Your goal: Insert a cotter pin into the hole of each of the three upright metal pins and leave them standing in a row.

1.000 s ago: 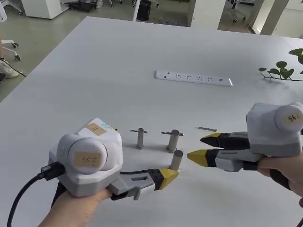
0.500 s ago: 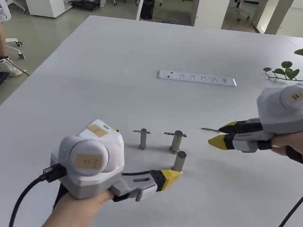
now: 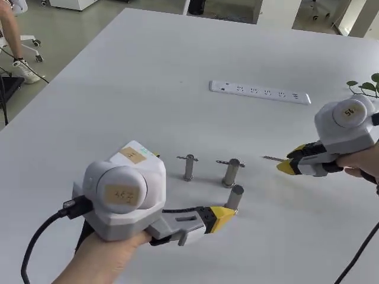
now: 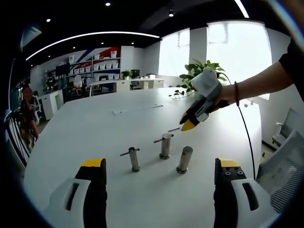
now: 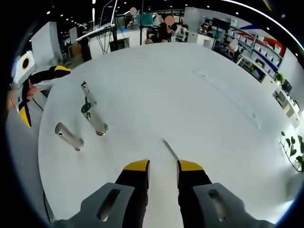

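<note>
White bench [image 3: 148, 71] bears a loose cotter pin [image 5: 169, 148]: thin, light, likely slippery. The right gripper [image 5: 163, 168], slightly parted and empty, should pinch mid-shaft; the left gripper [image 4: 160, 164] gapes wide.

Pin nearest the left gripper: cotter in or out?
Out. The nearest pin stands bare-topped; a loose cotter pin lies on the table by the right gripper.

Plant [image 3: 367, 87] partly off right edge
</note>
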### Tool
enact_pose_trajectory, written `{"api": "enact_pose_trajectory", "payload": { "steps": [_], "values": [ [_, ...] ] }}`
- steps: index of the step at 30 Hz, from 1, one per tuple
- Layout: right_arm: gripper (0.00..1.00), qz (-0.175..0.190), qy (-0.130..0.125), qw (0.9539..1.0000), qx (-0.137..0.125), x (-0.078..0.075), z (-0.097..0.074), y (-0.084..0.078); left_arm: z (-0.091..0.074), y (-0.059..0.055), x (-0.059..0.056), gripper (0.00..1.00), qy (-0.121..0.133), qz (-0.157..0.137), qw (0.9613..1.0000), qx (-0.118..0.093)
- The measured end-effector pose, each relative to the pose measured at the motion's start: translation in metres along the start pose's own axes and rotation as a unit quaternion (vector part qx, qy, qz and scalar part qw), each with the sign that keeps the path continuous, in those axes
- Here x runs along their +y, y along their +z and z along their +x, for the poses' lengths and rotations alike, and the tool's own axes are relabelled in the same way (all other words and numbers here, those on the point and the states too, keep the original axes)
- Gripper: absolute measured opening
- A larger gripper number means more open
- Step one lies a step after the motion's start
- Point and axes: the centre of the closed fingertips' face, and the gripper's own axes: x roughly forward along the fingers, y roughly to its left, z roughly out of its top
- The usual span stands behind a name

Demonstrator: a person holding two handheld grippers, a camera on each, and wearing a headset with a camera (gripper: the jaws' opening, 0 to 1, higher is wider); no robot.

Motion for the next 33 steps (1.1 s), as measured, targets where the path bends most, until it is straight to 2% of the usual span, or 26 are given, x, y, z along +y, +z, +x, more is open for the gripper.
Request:
{"api": "enact_pose_trajectory", "payload": {
  "steps": [5, 15, 23, 28, 33],
  "values": [
    [0.15, -0.013, -0.002, 0.9998, 0.013, -0.01, 0.007, 0.0, 0.0, 0.0, 0.0, 0.94, 0.001, 0.004, 1.0, 0.001],
    [0.11, -0.024, 0.004, 0.9988, 0.043, -0.02, 0.017, -0.007, -0.001, 0.001, 0.003, 0.93, 0.004, 0.0, 1.0, -0.001],
    [0.09, -0.029, 0.012, 0.9977, 0.06, -0.02, 0.019, -0.009, -0.001, 0.001, 0.003, 0.92, 0.004, -0.001, 1.0, -0.003],
    [0.05, -0.005, 0.028, 0.9973, 0.067, -0.018, 0.018, -0.009, -0.001, 0.001, 0.003, 0.91, 0.004, -0.001, 1.0, -0.002],
    [0.05, -0.008, 0.03, 0.9971, 0.069, -0.016, 0.017, -0.009, -0.001, 0.002, 0.004, 0.91, 0.005, -0.001, 1.0, -0.002]
  ]
}}
